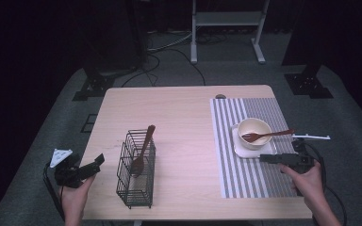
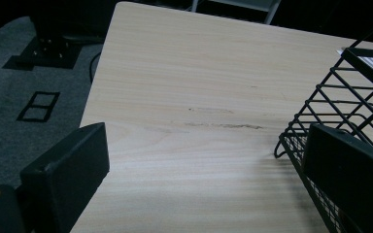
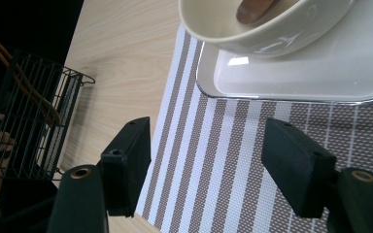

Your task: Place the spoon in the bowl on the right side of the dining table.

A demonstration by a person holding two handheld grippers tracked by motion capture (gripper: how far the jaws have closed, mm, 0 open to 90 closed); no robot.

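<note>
A black wire basket stands on the left half of the wooden table, with a wooden spoon leaning in it. On a striped placemat at the right, a cream bowl sits on a white square plate, and a second wooden spoon rests in the bowl. My left gripper is at the table's left edge, open and empty, with the basket just to its right. My right gripper hovers open over the placemat, near the plate and bowl.
Bare wood lies between the basket and the placemat. Beyond the table's far edge are grey carpet, cables, black stand bases and a white frame. A thin white bar sticks out by the right hand.
</note>
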